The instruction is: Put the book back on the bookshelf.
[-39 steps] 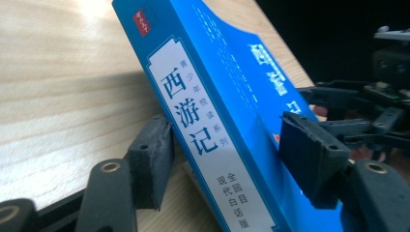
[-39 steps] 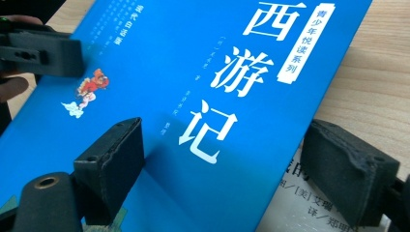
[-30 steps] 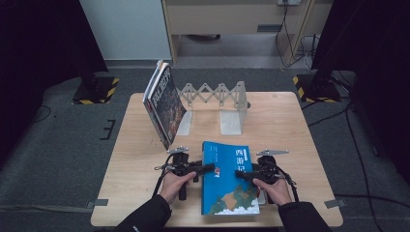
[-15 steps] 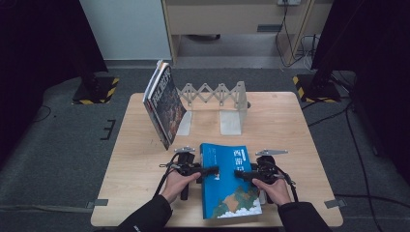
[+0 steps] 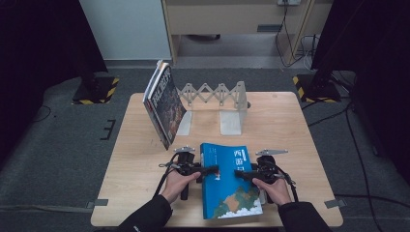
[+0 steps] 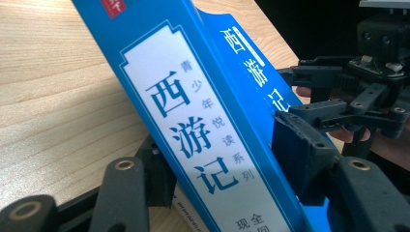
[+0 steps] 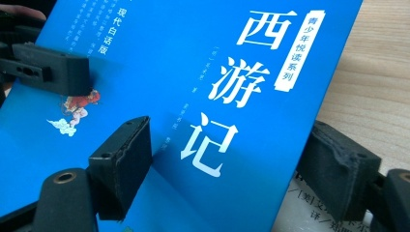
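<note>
High view: a blue paperback book with white Chinese title lettering (image 5: 227, 181) sits between the two tongs at the near edge of the pale wooden table (image 5: 290, 125). The left tongs (image 5: 209, 170) clamp its left long edge, the right tongs (image 5: 241, 175) its right long edge; each tool is held in one hand, with dark sleeves entering from below. Beyond the left tongs, a dark-covered illustrated book (image 5: 164, 104) stands tilted against the left end of a grey metal expanding book rack (image 5: 217, 99), which lies well beyond both tongs.

Left gripper view: the black jaws close narrowly on the spine edge of the blue book (image 6: 193, 116), one pad under it and one on the cover; the book is tilted, its spine edge raised off the wood. The right tongs (image 6: 309, 104) show beyond, gripping the opposite edge.

Right gripper view: the jaws pinch the cover and pages of the blue book (image 7: 208, 72), with the left tongs (image 7: 82, 72) pressing the far edge.
</note>
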